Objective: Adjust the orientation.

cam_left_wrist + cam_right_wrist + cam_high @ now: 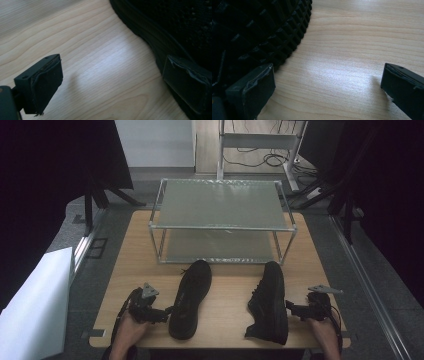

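— Two shoes on the table (125, 270), and a gripper beside each. Which one goes first?

— Hard to call, they mirror each other. The left shoe (191, 300) lies just inside the left gripper (162, 312), and the right shoe (269, 302) just inside the right gripper (291, 307). Each hand is nearer its own shoe.

— How do the shoes lie?

— Both run lengthwise away from the person, toes toward the metal rack (222, 222) at the back, heels near the front edge. The left shoe looks tipped on its side; the right one shows its tread (262, 32) toward the right gripper, so it seems tipped as well.

— And the jaws?

— Spread wide on both. In the left gripper view one jaw sits against the left shoe's (175, 32) edge while the other hangs over bare wood. The right gripper view shows the same: one jaw by the sole, the other well out over the table.

— So nothing is held.

— Nothing. I'd judge each gripper has to move sideways, inward, across the shoe's long axis, so that both jaws straddle the side wall near the heel before closing.
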### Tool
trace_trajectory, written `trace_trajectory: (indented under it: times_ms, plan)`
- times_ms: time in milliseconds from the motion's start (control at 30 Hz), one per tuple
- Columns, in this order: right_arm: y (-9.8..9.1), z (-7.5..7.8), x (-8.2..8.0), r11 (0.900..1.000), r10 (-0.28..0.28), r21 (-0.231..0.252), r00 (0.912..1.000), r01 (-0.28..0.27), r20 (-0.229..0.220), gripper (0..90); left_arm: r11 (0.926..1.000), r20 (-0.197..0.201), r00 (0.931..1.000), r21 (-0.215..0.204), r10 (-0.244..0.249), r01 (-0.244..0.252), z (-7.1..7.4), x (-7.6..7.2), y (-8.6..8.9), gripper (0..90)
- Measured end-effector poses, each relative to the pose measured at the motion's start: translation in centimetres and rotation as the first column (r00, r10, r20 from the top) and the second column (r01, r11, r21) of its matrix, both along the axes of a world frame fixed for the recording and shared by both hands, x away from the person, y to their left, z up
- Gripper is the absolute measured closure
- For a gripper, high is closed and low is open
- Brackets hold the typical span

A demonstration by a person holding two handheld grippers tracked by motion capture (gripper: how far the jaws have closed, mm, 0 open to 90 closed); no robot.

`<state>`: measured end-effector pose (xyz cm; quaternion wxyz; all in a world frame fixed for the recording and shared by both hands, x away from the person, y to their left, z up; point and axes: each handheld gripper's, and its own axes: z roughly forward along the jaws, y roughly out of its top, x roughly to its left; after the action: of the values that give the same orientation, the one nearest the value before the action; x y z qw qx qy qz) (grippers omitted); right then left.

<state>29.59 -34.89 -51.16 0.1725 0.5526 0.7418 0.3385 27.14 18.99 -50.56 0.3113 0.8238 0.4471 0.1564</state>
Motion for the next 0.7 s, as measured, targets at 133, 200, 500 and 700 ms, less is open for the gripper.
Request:
trace_trajectory:
  times_ms: [133,200,500,700]
  plan:
    - [0.0,0.0,0.0,1.0000,-0.001,0.000,1.0000,0.001,0.005,0.0,0.9998,0.009,0.9998,0.006,-0.018,0.018,0.0,-0.1,-0.7,2.8]
    - [0.0,0.0,0.0,1.0000,-0.002,0.002,1.0000,0.002,0.005,0.0,0.9995,0.012,0.9995,0.007,-0.030,0.030,0.0,-0.2,-1.0,2.7]
    - [-0.1,0.0,0.0,1.0000,-0.002,0.008,1.0000,0.002,0.008,0.0,0.9964,0.024,0.9963,0.021,-0.082,0.082,-0.1,-0.4,-2.7,2.3]
    - [-0.1,0.0,0.0,0.9999,-0.001,0.011,0.9999,0.001,0.012,0.0,0.9959,0.029,0.9959,0.029,-0.086,0.085,-0.1,-0.5,-3.1,2.1]
